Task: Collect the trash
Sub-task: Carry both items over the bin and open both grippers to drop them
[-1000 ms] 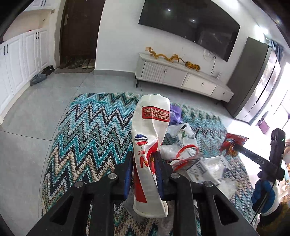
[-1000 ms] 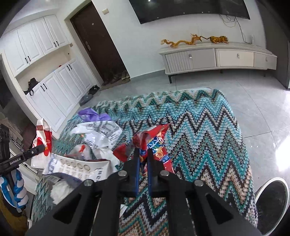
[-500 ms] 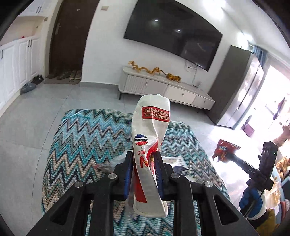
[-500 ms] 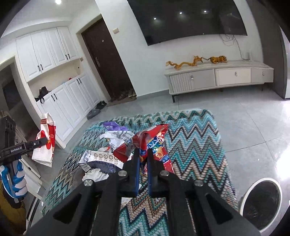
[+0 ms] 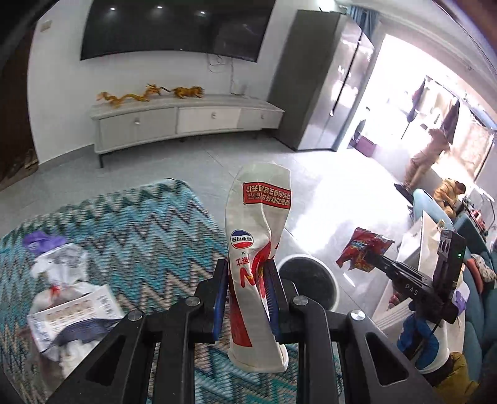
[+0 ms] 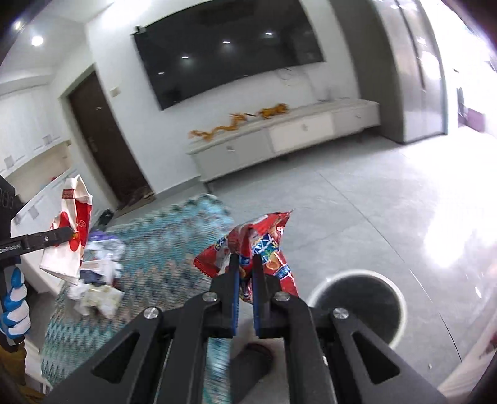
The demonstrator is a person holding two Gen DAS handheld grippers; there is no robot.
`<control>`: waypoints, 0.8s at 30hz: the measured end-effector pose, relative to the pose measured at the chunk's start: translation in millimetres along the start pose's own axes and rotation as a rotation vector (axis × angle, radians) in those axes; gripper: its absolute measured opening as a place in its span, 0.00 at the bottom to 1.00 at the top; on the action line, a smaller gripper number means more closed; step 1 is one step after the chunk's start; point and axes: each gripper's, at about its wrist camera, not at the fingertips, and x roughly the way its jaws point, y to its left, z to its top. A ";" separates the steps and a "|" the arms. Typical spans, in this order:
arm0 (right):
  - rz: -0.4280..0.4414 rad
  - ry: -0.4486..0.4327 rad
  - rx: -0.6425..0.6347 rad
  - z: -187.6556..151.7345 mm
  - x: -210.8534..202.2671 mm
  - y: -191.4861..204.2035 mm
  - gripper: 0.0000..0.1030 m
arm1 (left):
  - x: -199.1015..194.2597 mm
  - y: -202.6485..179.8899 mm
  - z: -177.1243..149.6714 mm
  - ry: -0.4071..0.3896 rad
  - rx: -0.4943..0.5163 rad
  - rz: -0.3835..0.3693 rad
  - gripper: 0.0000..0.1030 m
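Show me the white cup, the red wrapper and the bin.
white cup [image 5: 257, 223], left wrist view, on its upper wall.
red wrapper [image 6: 267, 239], right wrist view, on its crumpled top.
bin [image 6: 400, 301], right wrist view, on its white rim.

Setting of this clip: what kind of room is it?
Most likely a home living room: a large wall-mounted TV above a low white media cabinet, a zigzag rug on the tiled floor with trash still on it, and a round bin beside it.
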 end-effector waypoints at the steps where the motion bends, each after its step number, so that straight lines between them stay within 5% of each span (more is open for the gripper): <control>1: -0.027 0.011 0.018 -4.2 2.1 -14.3 0.06 | 13.0 -15.0 4.3 0.015 0.011 -0.017 0.22; 11: -0.188 0.153 0.167 -56.6 62.0 -117.9 0.06 | 185.3 -114.8 14.5 0.208 0.051 -0.108 0.22; 18: -0.226 0.230 0.238 -86.2 107.1 -163.1 0.09 | 271.5 -127.9 -4.0 0.320 0.018 -0.124 0.24; 24: -0.257 0.289 0.268 -97.7 141.9 -183.5 0.10 | 295.8 -125.7 -12.4 0.359 -0.012 -0.158 0.38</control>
